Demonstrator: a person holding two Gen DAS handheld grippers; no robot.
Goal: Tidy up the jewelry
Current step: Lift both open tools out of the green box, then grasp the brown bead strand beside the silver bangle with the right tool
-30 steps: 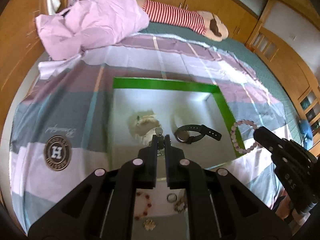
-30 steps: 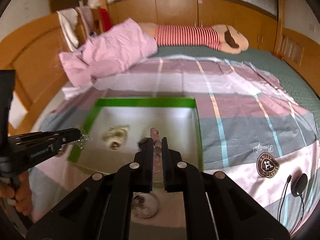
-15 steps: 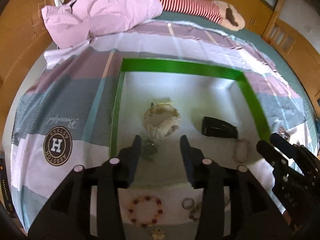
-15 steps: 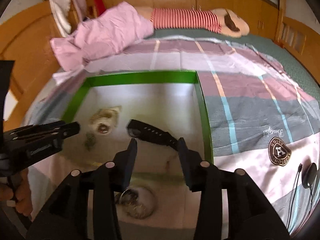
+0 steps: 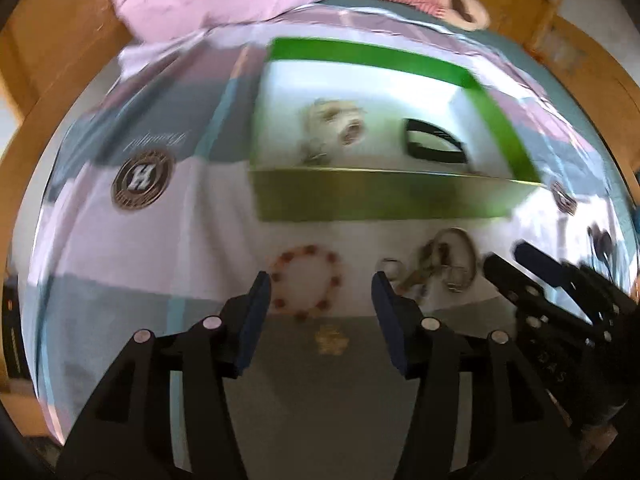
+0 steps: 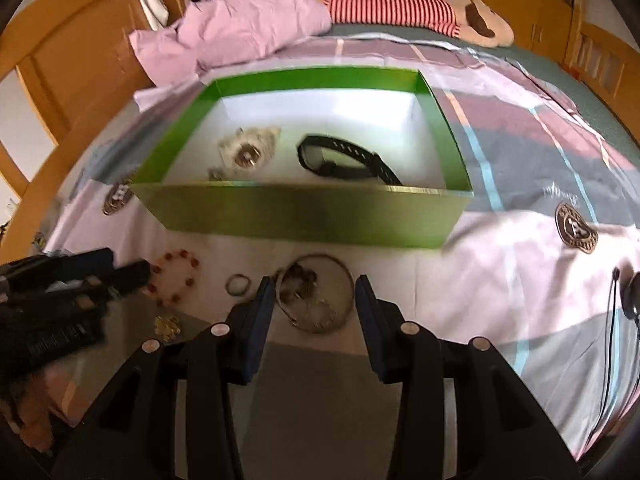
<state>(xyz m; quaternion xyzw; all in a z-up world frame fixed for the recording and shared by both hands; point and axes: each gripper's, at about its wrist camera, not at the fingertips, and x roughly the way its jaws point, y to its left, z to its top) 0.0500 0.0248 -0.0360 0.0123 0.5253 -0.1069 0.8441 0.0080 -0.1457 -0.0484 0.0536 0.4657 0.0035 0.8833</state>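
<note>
I am seeing the watch [image 6: 344, 158] lying in the box [image 6: 304, 210] on the bed [image 6: 520, 280]; the bead bracelet [image 6: 175, 276] and bangle [image 6: 316, 294] are lying before it.

Bed [image 6: 520, 264], striped sheet: green box [image 6: 304, 212], red bead bracelet [image 6: 174, 276], small ring [image 6: 238, 284], bangle [image 6: 316, 300], pink pillow [image 6: 240, 28].

both wrist views toward green box [image 5: 380, 200]
</note>
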